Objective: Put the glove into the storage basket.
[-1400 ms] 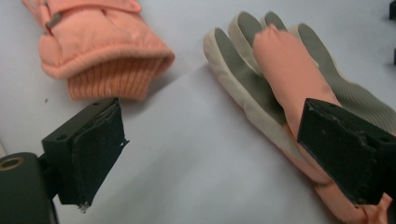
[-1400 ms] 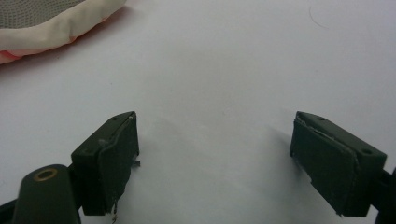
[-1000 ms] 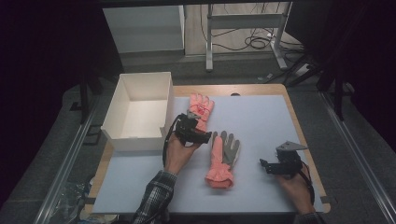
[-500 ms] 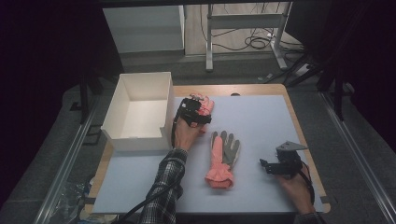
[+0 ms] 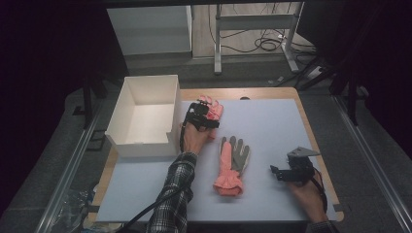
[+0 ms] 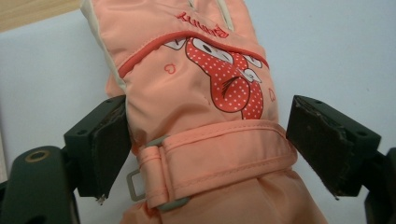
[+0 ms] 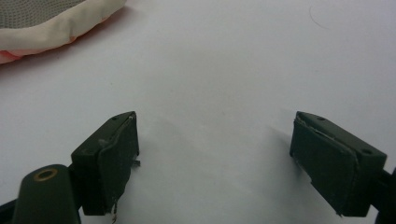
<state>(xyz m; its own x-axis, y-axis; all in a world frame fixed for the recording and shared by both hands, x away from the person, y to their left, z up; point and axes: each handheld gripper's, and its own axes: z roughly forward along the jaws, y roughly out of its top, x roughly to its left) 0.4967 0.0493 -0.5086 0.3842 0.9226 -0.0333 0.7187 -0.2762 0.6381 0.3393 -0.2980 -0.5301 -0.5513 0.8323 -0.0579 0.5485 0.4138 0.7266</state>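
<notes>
Two pink ski gloves lie on the white mat. The far glove (image 5: 215,109) lies back-up beside the box, showing a dotted cartoon print and a wrist strap (image 6: 210,154). My left gripper (image 5: 200,115) stands open astride this glove (image 6: 196,84) at the strap, one jaw on each side, the left jaw touching the fabric. The near glove (image 5: 232,162) lies palm-up with a grey palm at mid-table. My right gripper (image 5: 281,173) rests open low over the bare mat, right of that glove. Its edge (image 7: 46,23) shows at the top left of the right gripper view.
An open white box (image 5: 150,77) stands at the left edge of the table, close to the far glove. The white mat (image 5: 277,126) covers a wooden tabletop. Beyond the table are a cabinet, a desk frame and cables on the floor.
My left gripper has moved away from me, from the strip between the gloves up over the far glove's wrist. The right gripper has stayed in place.
</notes>
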